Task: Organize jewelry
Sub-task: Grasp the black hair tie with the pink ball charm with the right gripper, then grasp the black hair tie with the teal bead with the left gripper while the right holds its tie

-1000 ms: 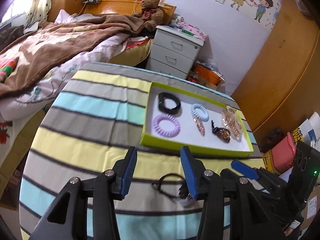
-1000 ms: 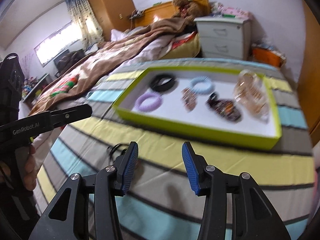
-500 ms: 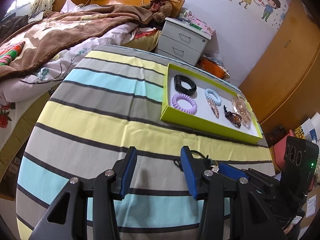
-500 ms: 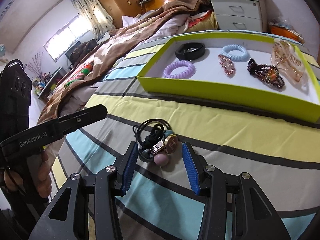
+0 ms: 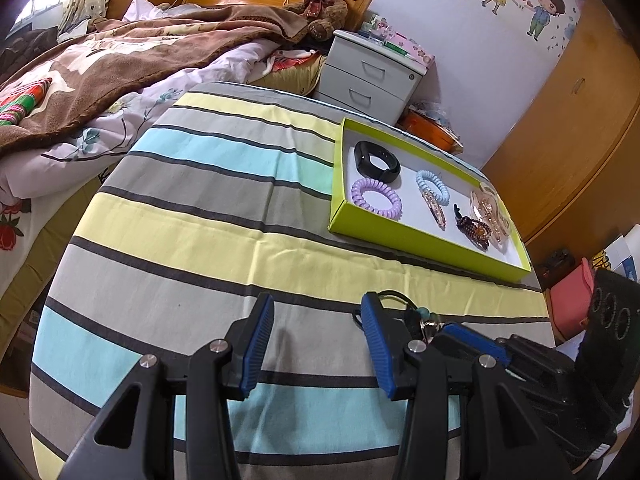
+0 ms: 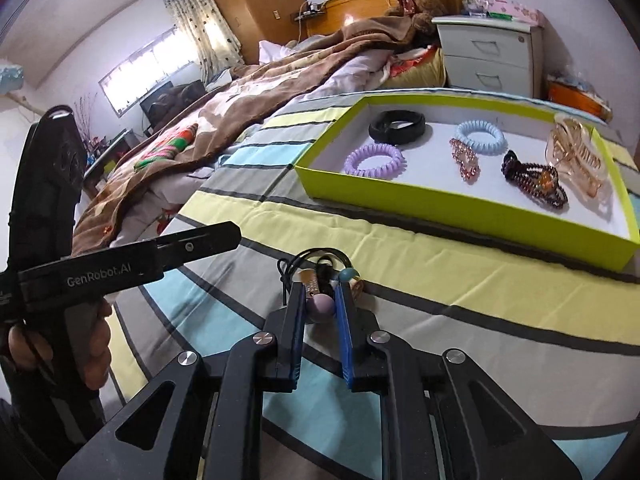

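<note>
A black hair tie with beads and charms (image 6: 320, 300) lies on the striped tablecloth. My right gripper (image 6: 320, 292) is shut on it, its blue pads on either side of the lilac bead. In the left wrist view the hair tie (image 5: 416, 316) shows half hidden behind my right gripper (image 5: 460, 332). My left gripper (image 5: 318, 312) is open and empty, to the left of the tie. The green tray (image 6: 440, 200) holds a black band (image 6: 396, 125), a purple coil tie (image 6: 374, 160), a blue coil tie (image 6: 480, 136), clips and a beaded bracelet (image 6: 534, 176).
The table with the striped cloth (image 5: 200, 220) stands beside a bed with a brown blanket (image 5: 120, 60). A grey nightstand (image 5: 372, 80) is behind the tray. The left gripper's body (image 6: 120, 264) reaches in from the left in the right wrist view. A pink box (image 5: 572, 300) sits off the table's right edge.
My right gripper has gone down over the beaded hair tie and closed on it. My left gripper has shifted left and stayed open.
</note>
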Tool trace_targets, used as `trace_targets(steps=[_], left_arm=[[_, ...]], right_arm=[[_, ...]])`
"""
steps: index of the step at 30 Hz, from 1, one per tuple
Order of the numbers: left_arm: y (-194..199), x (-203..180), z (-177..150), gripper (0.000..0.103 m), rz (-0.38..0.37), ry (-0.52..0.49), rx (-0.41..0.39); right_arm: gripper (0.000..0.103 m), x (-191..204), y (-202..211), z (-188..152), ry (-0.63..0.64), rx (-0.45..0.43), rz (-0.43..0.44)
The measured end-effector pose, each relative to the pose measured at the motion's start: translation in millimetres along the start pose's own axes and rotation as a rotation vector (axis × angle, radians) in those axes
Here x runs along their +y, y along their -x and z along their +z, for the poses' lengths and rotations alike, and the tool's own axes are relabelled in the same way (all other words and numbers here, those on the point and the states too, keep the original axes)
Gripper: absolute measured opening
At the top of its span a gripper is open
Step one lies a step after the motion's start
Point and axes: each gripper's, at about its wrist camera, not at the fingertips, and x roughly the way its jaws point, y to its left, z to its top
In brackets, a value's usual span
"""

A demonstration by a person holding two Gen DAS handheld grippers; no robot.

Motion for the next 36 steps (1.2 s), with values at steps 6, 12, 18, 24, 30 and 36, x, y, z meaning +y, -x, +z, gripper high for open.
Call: trace_targets(steps=[6,12,18,24,30,36], left_arm=[[0,-1,-1,0.047,0.004,0.002,0.003],[-3,-1,-2,0.047,0.008,0.000,0.015],[-7,-11,-6,0.047,-0.021,-0.041,0.038],[-12,-25,-12,0.049,-0.027,-0.118,0.063],[-20,-56,-17,0.051,-0.060,-0.249,0.085],[-31,-88,-22,0.051,-0.061,-0.343,0.108]], right_arm=[[0.016,-1,8,-1,-0.015,-0.027,0.028],[0.016,-4,25,6,-0.044,-0.102,0.095],[0.016,-17,26,6,-0.135,-0.113,0.131],[0.016,-29,50,9,-0.160,-0.181,0.094],[0.016,-44,67,7,-0.193,-0.215,0.052],[0.016,-54,75,3,-0.212,-0.225,0.037]])
